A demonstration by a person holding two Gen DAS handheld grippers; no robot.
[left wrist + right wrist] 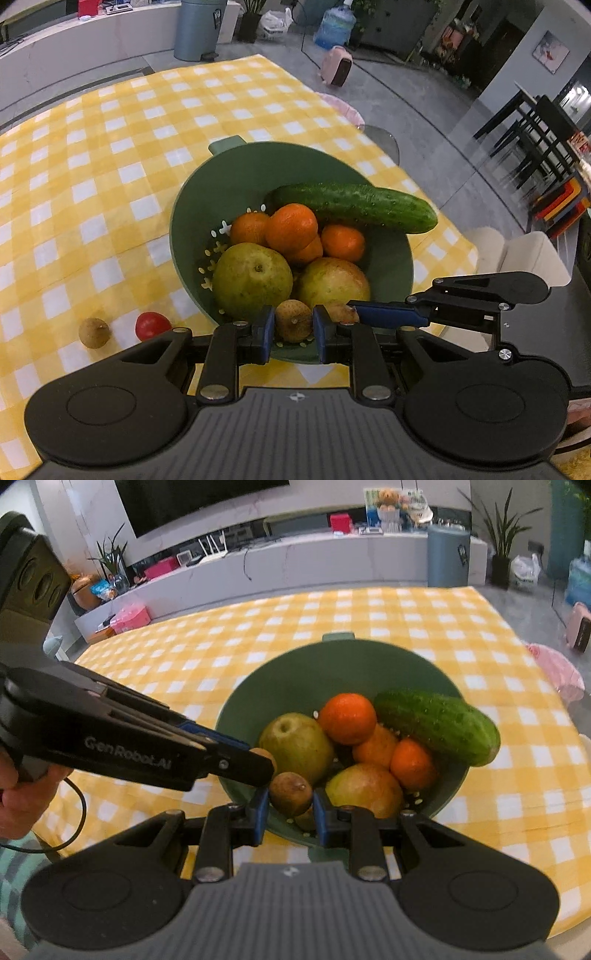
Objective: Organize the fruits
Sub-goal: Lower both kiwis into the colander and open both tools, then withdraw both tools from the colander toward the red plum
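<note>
A green colander [192, 221] [295, 672] on the yellow checked cloth holds a cucumber [354, 206] [439, 722], several oranges [291, 225] [347, 718] and two pears [251, 280] [295, 744]. My left gripper [293, 323] is shut on a small brown longan [293, 319] over the colander's near rim. My right gripper [290, 797] is shut on another longan [290, 792] at the same rim; it enters the left wrist view from the right [354, 312]. The left gripper shows in the right wrist view [264, 766], holding its longan.
A loose longan [94, 333] and a cherry tomato [152, 325] lie on the cloth [92, 166] left of the colander. The table's right edge [461, 251] is close. A chair [524, 254] stands beyond it. A hand [22, 794] grips the left tool.
</note>
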